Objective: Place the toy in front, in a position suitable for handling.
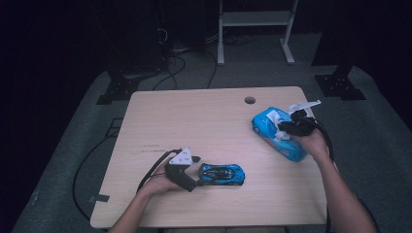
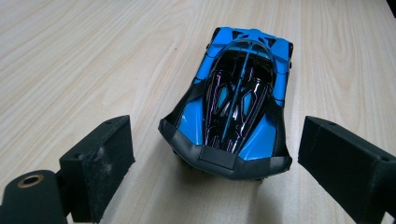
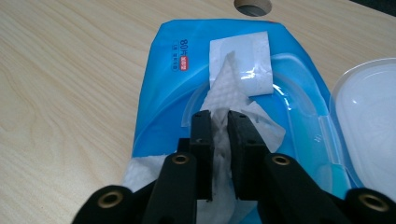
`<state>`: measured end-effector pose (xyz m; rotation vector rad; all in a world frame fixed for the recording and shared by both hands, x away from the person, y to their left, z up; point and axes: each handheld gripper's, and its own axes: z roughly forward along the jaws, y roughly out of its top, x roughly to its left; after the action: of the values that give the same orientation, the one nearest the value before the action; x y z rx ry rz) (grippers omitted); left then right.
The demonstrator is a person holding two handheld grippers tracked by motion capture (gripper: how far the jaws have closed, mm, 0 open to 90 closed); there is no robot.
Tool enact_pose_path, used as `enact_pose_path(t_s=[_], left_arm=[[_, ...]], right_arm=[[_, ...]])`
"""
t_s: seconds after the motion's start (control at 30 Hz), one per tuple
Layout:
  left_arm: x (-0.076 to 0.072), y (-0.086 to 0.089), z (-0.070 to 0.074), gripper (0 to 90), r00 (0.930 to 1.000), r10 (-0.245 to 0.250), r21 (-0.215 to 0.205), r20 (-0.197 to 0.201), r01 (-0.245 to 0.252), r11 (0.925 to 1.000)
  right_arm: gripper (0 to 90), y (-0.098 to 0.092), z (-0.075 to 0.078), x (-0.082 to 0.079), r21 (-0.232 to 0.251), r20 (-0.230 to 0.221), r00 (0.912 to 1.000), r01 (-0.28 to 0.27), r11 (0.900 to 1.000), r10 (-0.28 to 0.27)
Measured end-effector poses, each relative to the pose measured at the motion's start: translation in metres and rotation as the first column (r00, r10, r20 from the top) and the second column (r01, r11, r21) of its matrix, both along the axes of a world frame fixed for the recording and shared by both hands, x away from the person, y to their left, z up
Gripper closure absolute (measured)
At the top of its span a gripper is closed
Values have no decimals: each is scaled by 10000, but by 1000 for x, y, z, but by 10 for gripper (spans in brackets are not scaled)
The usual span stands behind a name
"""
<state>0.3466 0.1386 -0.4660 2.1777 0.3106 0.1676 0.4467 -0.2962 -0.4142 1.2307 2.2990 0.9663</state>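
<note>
White, soft, limp wet wipe [image 3: 233, 100] is pinched at its raised fold by the right hand-held gripper [image 3: 219, 122]; it may tear, while the left hand-held gripper [image 2: 205, 154] stands released around the hard toy car [image 2: 236, 102].

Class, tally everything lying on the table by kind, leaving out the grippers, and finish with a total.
Toy car: 1
Wipes pack: 1
Wipe sticking out of the pack: 1
Total: 3

A white wet wipe [image 3: 233, 100] sticks up crumpled from the open blue pack [image 3: 163, 88].
</note>
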Motion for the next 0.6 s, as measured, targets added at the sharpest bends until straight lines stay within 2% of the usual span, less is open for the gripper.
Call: enact_pose_path(t_s=[0.13, 0.33, 0.47, 0.6], left_arm=[[0, 2, 0, 98, 9999, -78, -65, -82, 77, 9999], [0, 2, -1, 98, 10000, -68, -11, -47, 68, 10000], [0, 2, 0, 98, 10000, -33, -51, -3, 33, 10000], [0, 2, 1, 98, 10000, -11, -133, 55, 12, 9999]], right_arm=[[826, -4, 4, -1, 187, -36, 10000, 55, 9998, -54], [841, -11, 13, -5, 863, -59, 10000, -28, 9963, 33], [845, -12, 28, -9, 1113, 203, 9997, -187, 9936, 165], [845, -10, 51, -15, 1273, 687, 9970, -456, 9908, 370]])
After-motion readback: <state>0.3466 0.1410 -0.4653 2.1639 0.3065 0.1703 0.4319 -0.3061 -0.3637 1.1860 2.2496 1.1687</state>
